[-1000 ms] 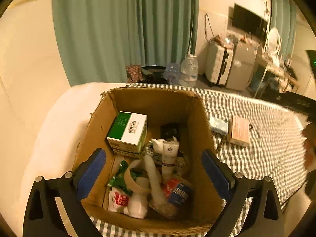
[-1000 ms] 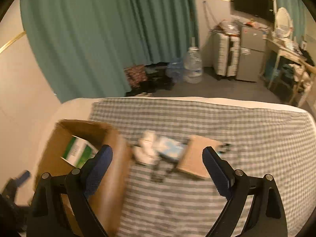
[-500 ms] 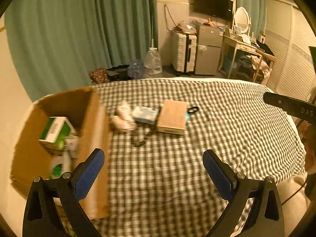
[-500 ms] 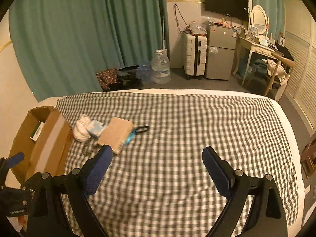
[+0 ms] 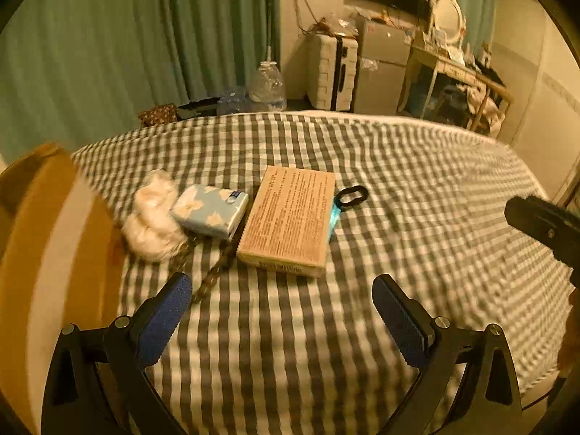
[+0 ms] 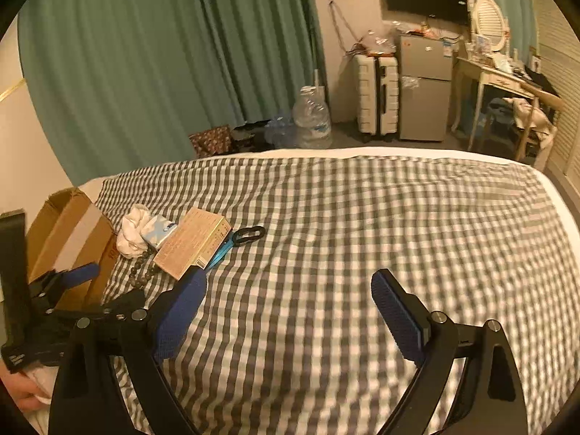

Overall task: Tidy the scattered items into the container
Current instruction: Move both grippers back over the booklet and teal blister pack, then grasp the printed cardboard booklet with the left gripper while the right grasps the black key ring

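Note:
On the checked bedcover lie a tan flat box (image 5: 290, 217) (image 6: 192, 241), a blue patterned pouch (image 5: 210, 214) (image 6: 159, 230), a white crumpled cloth (image 5: 152, 217) (image 6: 132, 230), a dark bead string (image 5: 210, 275) (image 6: 141, 275) and a black ring on a blue strap (image 5: 351, 195) (image 6: 246, 235). The cardboard box (image 5: 54, 246) (image 6: 69, 239) stands at the left of them. My left gripper (image 5: 282, 311) is open and empty, just short of the tan box. My right gripper (image 6: 286, 315) is open and empty over bare bedcover, right of the items.
The left gripper's body (image 6: 54, 308) shows at the left of the right wrist view. Beyond the bed's far edge stand green curtains (image 6: 163, 54), a water jug (image 6: 311, 119), a suitcase (image 6: 377, 94), a small fridge (image 6: 424, 87) and a desk (image 6: 507, 83).
My left gripper has swung from above the open cardboard box to the right and now faces the scattered items. My right gripper has pulled back and right, away from them.

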{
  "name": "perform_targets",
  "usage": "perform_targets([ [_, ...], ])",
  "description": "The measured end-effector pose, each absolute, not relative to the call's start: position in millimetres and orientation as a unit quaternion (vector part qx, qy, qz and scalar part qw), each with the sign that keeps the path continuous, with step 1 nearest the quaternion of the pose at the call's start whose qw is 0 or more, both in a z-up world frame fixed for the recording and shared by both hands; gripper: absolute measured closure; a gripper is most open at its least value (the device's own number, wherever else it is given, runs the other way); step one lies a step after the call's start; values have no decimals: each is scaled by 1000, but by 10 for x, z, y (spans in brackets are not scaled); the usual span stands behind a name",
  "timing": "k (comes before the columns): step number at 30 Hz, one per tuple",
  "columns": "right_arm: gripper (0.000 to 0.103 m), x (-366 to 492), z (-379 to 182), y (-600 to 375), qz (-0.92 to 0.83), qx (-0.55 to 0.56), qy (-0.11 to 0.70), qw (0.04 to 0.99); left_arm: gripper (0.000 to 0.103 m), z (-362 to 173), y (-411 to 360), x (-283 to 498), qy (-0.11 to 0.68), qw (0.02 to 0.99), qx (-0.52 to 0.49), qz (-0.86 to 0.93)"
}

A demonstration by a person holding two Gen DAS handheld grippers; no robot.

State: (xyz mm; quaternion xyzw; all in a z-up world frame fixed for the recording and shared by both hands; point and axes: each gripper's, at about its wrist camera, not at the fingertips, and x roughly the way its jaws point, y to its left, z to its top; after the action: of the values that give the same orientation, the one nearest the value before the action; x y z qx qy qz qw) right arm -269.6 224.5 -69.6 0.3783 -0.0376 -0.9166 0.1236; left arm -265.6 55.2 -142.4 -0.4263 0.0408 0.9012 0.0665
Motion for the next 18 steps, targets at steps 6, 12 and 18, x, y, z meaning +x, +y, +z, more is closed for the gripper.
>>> perform_targets([
  [6,11,-3132,-1018,2020,-906,396,-28,145,1,-1731,664,-3055,76,95,-428,896],
  [12,10,-3468,-1268,1889,-900,406,-24,155,15,-1912,682,-3295,71,121,-435,889],
  [18,11,-3631,-1424,1716,-894,418,-30,159,27,-1906,547,-3268,48,127,-441,887],
])
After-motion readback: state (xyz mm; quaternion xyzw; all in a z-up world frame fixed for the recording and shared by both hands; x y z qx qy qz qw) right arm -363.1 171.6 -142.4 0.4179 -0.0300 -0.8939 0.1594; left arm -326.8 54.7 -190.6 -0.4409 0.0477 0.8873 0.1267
